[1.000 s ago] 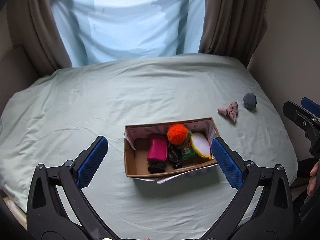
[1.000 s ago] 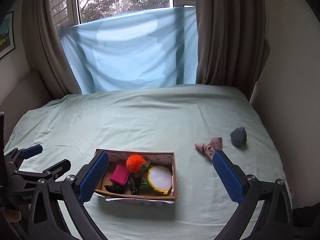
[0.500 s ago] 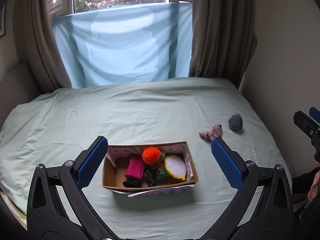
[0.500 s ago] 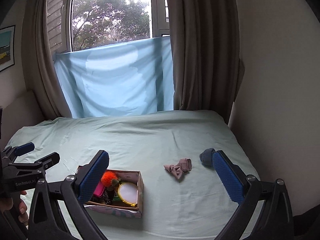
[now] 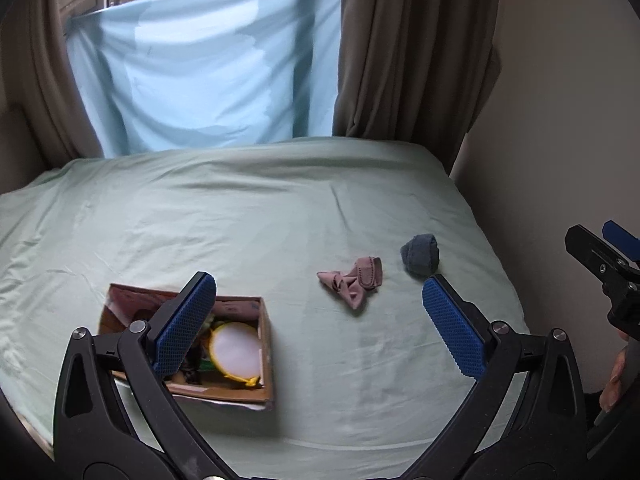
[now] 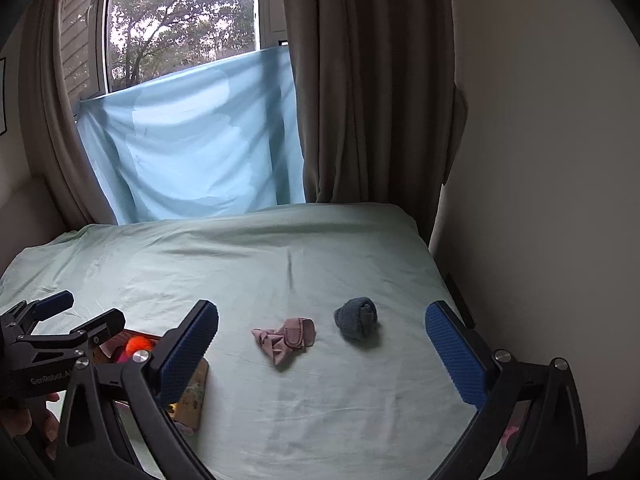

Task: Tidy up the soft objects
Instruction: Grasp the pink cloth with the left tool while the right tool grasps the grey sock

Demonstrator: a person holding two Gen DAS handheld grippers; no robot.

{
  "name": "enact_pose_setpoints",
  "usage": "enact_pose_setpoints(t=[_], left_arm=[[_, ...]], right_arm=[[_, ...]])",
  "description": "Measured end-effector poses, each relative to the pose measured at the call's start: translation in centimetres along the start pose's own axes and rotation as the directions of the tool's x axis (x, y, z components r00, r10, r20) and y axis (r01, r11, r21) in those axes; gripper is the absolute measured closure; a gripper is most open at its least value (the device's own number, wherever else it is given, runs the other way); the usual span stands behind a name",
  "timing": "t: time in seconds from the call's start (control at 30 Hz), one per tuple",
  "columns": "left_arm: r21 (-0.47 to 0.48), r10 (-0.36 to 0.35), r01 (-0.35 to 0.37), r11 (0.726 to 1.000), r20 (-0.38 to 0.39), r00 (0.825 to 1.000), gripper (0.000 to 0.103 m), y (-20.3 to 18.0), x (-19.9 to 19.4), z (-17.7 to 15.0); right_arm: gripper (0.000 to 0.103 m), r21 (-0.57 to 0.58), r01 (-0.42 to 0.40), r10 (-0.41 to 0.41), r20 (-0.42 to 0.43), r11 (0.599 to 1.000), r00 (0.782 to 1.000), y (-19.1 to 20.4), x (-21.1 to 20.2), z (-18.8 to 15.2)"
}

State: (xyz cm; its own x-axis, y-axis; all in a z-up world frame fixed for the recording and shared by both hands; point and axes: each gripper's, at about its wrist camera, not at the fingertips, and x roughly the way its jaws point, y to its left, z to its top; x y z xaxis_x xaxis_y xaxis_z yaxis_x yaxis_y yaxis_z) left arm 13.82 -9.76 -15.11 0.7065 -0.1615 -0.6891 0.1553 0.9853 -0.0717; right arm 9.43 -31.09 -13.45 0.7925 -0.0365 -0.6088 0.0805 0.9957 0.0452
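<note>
Two hand-held grippers hover over a bed (image 5: 256, 208) with two soft things left loose on the sheet: a crumpled pink cloth (image 6: 285, 339) and a rolled grey sock (image 6: 357, 318), just beside each other and well to the right of the cardboard box (image 5: 264, 344) that already holds a round yellow-rimmed item and other bits. The right gripper (image 6: 322, 350) and the left gripper (image 5: 320, 320) both have jaws spread wide and empty. The step in hand appears to be picking up a loose piece for the box. To do it well, the pink cloth, nearest the box, is best taken at its bunched middle, jaws pressed down into the sheet so no corner trails, then carried over the box rim before release.
</note>
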Motion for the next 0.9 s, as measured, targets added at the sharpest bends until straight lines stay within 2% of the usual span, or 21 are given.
enact_pose_setpoints(t=[0.17,0.37,0.6,0.9], left_arm=[[-0.041,0.006,-0.008,0.999,-0.058,0.998,0.0,-4.1,6.7,-0.4],[-0.066,0.02,-0.029,0.997,-0.139,0.99,0.0,-6.6,16.6,-2.4],[-0.081,0.04,-0.057,0.995,-0.19,0.981,0.0,-7.9,27.4,-5.7],[-0.033,0.097,-0.108,0.994,-0.231,0.968,0.0,-8.3,37.4,-9.1]], right_arm=[[0.0,-0.017,-0.031,0.03,-0.063,0.999,0.998,-4.3,7.3,-0.4],[0.0,-0.001,-0.084,0.083,-0.135,0.996,0.987,-7.5,16.8,-2.7],[0.0,0.011,-0.103,0.103,-0.187,0.995,0.977,-9.3,25.8,-6.2],[0.0,0.046,-0.12,0.128,-0.241,0.992,0.962,-9.7,35.1,-9.2]])
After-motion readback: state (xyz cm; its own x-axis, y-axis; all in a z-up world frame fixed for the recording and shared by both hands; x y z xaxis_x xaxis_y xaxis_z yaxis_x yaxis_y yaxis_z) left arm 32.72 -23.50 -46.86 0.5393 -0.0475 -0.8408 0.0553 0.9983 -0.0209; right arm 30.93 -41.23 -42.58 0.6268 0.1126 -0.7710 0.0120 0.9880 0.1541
